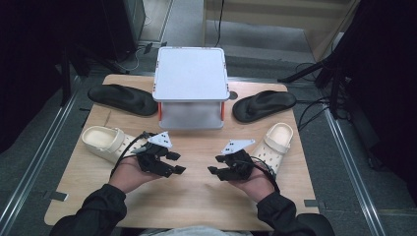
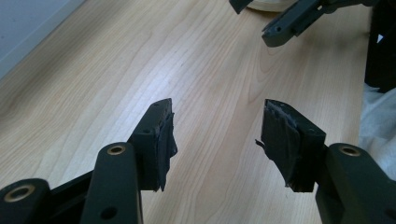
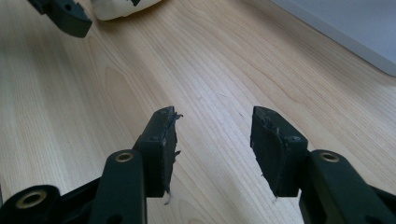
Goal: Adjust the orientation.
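On the wooden table [image 1: 192,191] my left gripper [image 1: 176,162] and right gripper [image 1: 212,164] face each other near the middle, both open with nothing between the jaws. In the left gripper view my left gripper [image 2: 217,126] hovers over bare wood, and the right gripper's jaw tips [image 2: 280,28] show at the top right. My right gripper [image 3: 213,128] is likewise over bare wood in its own view. A cream clog [image 1: 104,141] lies left of my left hand and another cream clog [image 1: 274,145] right of my right hand. Two black sandals [image 1: 122,98] [image 1: 263,104] lie farther back.
A white two-level stand [image 1: 191,73] with orange posts sits at the table's far middle; its lower shelf [image 1: 191,118] faces me. A corner of it shows in the gripper views [image 2: 23,32] [image 3: 355,28]. Floor rails and dark tripod legs flank the table.
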Available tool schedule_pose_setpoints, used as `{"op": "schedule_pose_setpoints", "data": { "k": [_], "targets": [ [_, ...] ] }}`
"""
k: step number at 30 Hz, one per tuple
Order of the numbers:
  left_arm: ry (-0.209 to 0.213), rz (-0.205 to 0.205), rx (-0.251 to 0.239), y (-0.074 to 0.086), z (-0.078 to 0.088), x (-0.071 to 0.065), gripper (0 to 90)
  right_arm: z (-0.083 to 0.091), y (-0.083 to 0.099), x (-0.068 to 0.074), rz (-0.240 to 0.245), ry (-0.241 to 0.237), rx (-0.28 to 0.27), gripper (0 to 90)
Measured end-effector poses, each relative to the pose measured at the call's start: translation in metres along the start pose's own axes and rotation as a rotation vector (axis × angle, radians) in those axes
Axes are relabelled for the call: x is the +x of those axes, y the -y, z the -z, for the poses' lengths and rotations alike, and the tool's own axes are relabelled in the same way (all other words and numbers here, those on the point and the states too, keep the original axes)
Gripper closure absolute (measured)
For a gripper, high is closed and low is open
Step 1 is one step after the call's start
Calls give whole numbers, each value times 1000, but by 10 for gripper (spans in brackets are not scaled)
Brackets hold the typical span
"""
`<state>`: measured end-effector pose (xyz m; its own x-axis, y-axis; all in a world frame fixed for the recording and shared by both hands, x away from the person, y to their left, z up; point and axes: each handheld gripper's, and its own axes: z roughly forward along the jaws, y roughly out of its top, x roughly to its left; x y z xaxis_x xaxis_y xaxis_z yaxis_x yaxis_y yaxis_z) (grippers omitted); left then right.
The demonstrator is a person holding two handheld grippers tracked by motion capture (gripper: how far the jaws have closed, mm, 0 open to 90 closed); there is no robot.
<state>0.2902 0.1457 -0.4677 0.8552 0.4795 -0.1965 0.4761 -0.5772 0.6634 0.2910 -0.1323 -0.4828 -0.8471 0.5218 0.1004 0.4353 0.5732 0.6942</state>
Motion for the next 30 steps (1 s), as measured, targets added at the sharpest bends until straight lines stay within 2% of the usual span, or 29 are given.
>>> {"op": "schedule_pose_setpoints", "data": {
  "k": [5,10,18,23,30],
  "targets": [
    [-22,-23,-4,0,2,1,436,0,0,2,18,-2,1,517],
    [-30,-21,4,1,0,0,422,-1,0,2,25,-2,1,495],
    [-26,-9,-2,0,1,0,410,1,-1,0,-14,-12,-12,477],
    [-31,-16,1,1,3,0,407,-1,0,0,-13,-3,8,473],
    [-36,-23,7,1,2,-1,408,-1,-1,0,-8,-13,5,474]
  ]
}}
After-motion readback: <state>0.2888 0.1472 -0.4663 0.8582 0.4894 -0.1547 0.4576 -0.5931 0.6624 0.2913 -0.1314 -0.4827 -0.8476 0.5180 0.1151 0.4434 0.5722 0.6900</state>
